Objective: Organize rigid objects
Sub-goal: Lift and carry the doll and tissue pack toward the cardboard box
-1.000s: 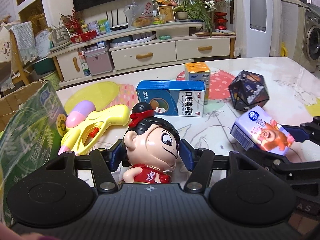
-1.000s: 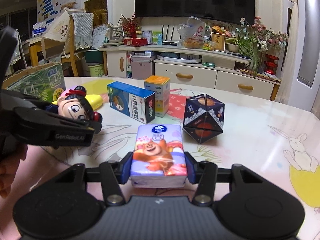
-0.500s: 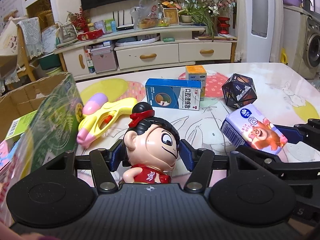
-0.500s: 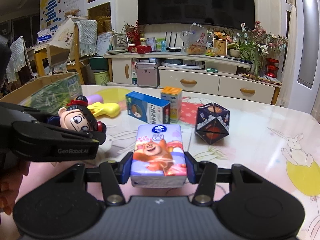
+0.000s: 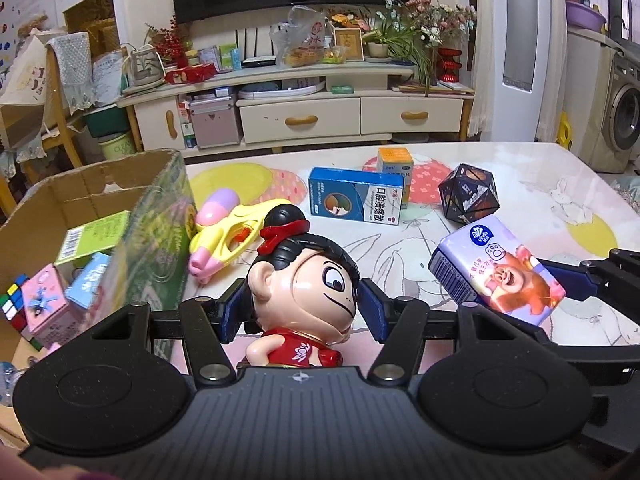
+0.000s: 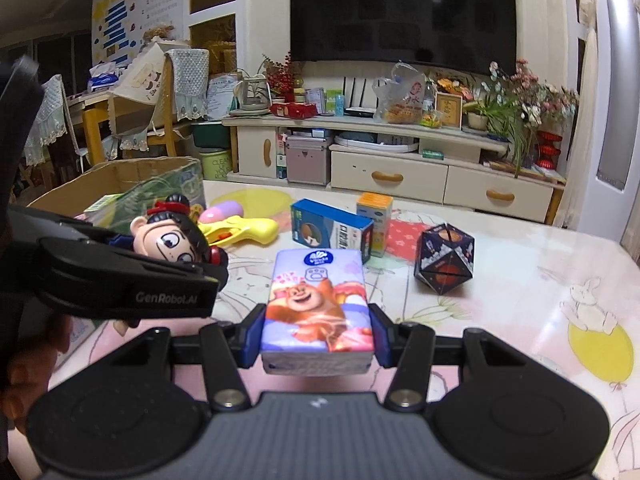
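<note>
My left gripper (image 5: 302, 312) is shut on a doll figure (image 5: 304, 284) with black hair and a red bow, held above the table next to an open cardboard box (image 5: 92, 184). My right gripper (image 6: 318, 338) is shut on a purple tissue pack (image 6: 318, 300) with a bear print, held above the table; the pack also shows in the left wrist view (image 5: 496, 270). The doll shows in the right wrist view (image 6: 172, 236) at the left. The box holds a cube puzzle (image 5: 14, 300) and small cartons (image 5: 44, 308).
On the table (image 6: 520, 300) lie a yellow toy water gun (image 5: 228, 236), a blue medicine box (image 5: 356, 196), an orange-topped carton (image 5: 394, 162) and a dark faceted toy (image 5: 468, 194). A TV cabinet (image 5: 320, 116) stands behind the table.
Both grippers have risen and pulled back with their objects. The left one has shifted left, so the inside of the cardboard box has come into view.
</note>
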Demonstrator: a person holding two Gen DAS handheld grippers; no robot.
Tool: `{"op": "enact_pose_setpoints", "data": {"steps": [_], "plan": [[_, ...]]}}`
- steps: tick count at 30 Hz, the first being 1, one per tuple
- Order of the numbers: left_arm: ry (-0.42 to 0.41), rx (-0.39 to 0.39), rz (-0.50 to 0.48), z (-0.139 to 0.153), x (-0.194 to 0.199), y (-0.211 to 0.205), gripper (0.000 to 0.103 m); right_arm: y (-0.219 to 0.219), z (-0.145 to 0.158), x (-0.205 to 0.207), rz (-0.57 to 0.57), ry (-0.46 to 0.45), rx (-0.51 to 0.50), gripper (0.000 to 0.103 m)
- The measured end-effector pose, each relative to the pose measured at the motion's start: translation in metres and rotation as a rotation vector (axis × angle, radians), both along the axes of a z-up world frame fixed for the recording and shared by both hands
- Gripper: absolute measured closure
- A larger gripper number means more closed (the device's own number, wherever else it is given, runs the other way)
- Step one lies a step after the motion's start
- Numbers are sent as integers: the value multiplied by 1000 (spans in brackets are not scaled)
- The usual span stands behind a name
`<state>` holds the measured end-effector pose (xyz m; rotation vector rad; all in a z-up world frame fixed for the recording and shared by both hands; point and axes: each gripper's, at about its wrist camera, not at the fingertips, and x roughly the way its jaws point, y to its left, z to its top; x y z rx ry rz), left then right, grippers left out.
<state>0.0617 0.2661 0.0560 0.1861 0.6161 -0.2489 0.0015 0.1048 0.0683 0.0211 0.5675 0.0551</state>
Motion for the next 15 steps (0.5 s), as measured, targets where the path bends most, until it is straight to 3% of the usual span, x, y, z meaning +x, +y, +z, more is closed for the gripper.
{"op": "enact_pose_setpoints", "data": {"steps": [15], "plan": [[-39,-47,21,29,-11,29,29,44,32,-7,44,-61,-50,52]]}}
